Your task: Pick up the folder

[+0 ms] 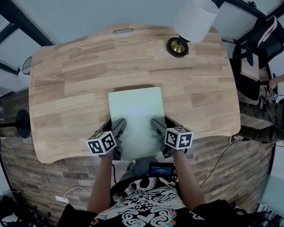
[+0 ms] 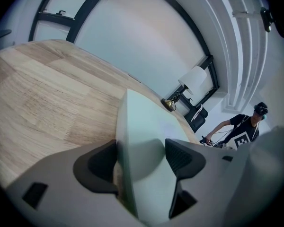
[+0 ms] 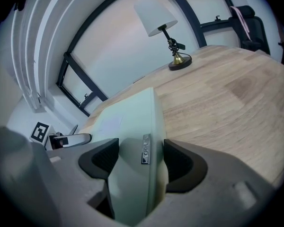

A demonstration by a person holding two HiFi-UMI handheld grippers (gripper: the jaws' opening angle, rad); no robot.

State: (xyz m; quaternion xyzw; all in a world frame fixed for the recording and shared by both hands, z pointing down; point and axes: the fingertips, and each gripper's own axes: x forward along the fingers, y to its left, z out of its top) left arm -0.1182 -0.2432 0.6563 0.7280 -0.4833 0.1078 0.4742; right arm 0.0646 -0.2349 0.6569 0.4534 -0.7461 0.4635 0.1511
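Lower centre of head view: left gripper (image 1: 117,126) and right gripper (image 1: 158,126) clamped on opposite side edges of the pale green folder (image 1: 137,112), jaws closed down to its thickness. Two-sided hold probably chosen for a level lift. Folder mid-frame over the wooden table (image 1: 66,93), near end overhanging. Upper right: lamp (image 1: 194,18), well apart.

- One pale green folder (image 1: 136,112)
- One table lamp (image 1: 191,19)
- One wooden table (image 1: 66,89)
- Two grippers: left gripper (image 1: 113,126), right gripper (image 1: 164,126)
- One bystander (image 2: 243,128)
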